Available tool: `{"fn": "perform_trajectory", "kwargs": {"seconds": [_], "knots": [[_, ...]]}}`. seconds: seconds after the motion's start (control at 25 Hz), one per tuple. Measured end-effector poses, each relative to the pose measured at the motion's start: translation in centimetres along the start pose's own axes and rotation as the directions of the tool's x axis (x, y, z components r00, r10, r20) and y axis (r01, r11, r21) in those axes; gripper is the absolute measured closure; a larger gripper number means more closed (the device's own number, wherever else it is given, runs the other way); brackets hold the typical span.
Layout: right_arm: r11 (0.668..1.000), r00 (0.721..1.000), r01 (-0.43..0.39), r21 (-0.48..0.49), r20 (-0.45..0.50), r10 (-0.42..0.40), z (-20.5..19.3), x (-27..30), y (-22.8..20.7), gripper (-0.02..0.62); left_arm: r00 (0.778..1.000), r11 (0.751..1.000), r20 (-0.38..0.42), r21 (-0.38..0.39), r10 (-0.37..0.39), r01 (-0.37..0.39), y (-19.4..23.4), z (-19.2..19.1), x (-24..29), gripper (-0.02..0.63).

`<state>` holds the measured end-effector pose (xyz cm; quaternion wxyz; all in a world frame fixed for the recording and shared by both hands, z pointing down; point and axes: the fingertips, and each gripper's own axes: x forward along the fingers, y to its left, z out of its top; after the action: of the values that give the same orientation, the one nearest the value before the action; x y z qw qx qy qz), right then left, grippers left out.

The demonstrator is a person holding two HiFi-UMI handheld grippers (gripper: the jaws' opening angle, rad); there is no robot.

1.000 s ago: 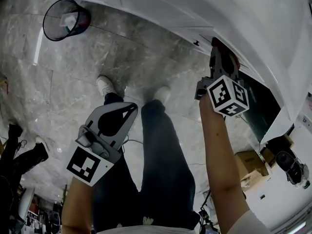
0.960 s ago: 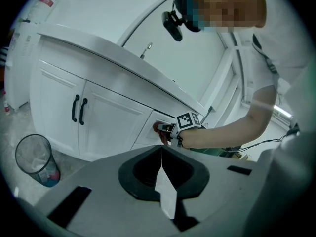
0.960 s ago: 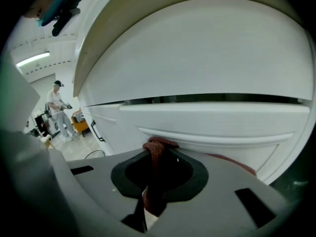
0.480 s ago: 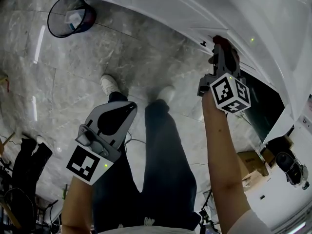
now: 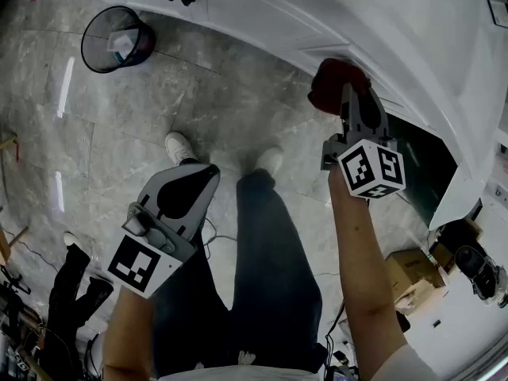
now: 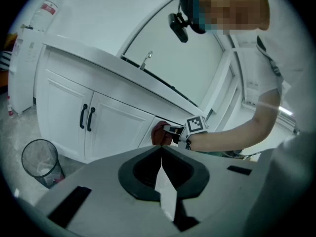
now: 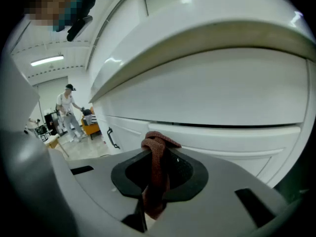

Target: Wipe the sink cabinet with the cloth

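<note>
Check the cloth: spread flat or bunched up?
Bunched: the cloth is a twisted wad pinched in the right gripper, not spread.

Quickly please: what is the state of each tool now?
Left tool: closed, holding nothing.
Right tool: closed on the red cloth.

Cloth (image 5: pixel 329 82) between jaws of right hand-held gripper (image 5: pixel 348 92), far right, at sink cabinet (image 5: pixel 262 10) front. Left hand-held gripper (image 5: pixel 205 173) near left, over floor (image 5: pixel 159 101). Bin (image 5: pixel 117 38) on floor, far left, before cabinet.
</note>
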<state>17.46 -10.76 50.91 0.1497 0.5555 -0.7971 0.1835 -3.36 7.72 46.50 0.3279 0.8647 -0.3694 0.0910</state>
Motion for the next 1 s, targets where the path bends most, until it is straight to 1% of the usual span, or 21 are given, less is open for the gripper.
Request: {"fn": "perform_trajectory", "kwargs": {"seconds": [0.08,0.16,0.32,0.52,0.68,0.84,1.0], "knots": [[0.999,0.999,-0.044,-0.029,0.004,0.044,0.9,-1.1,1.5,0.538,0.999,1.0,0.032,0.0,0.004,-0.004,-0.3,1.1,-0.1,0.595],[0.992,0.995,-0.097,-0.081,0.008,0.098,1.9,-2.3,3.5,0.538,0.999,1.0,0.053,0.028,0.006,-0.008,-0.7,2.1,-0.1,0.595],[0.963,0.979,-0.198,-0.182,0.02,0.204,4.3,-5.2,7.4,0.538,0.997,0.998,0.075,0.068,0.004,-0.009,-2.1,4.2,0.0,0.595],[0.932,0.962,-0.253,-0.26,0.038,0.272,8.7,-9.3,10.9,0.538,0.994,0.996,0.108,0.095,-0.004,-0.006,-4.4,7.0,-0.7,0.595],[0.921,0.948,-0.284,-0.266,0.069,0.312,12.4,-11.9,12.9,0.538,0.99,0.994,0.141,0.112,-0.003,-0.013,-6.0,9.7,-1.6,0.595],[0.923,0.936,-0.306,-0.235,0.103,0.337,15.8,-14.5,14.5,0.538,0.988,0.992,0.153,0.119,0.016,-0.034,-7.1,12.2,-2.9,0.595],[0.916,0.923,-0.327,-0.233,0.128,0.363,19.3,-17.1,16.3,0.538,0.981,0.988,0.195,0.153,-0.009,-0.021,-8.8,15.9,-4.9,0.595]]}}
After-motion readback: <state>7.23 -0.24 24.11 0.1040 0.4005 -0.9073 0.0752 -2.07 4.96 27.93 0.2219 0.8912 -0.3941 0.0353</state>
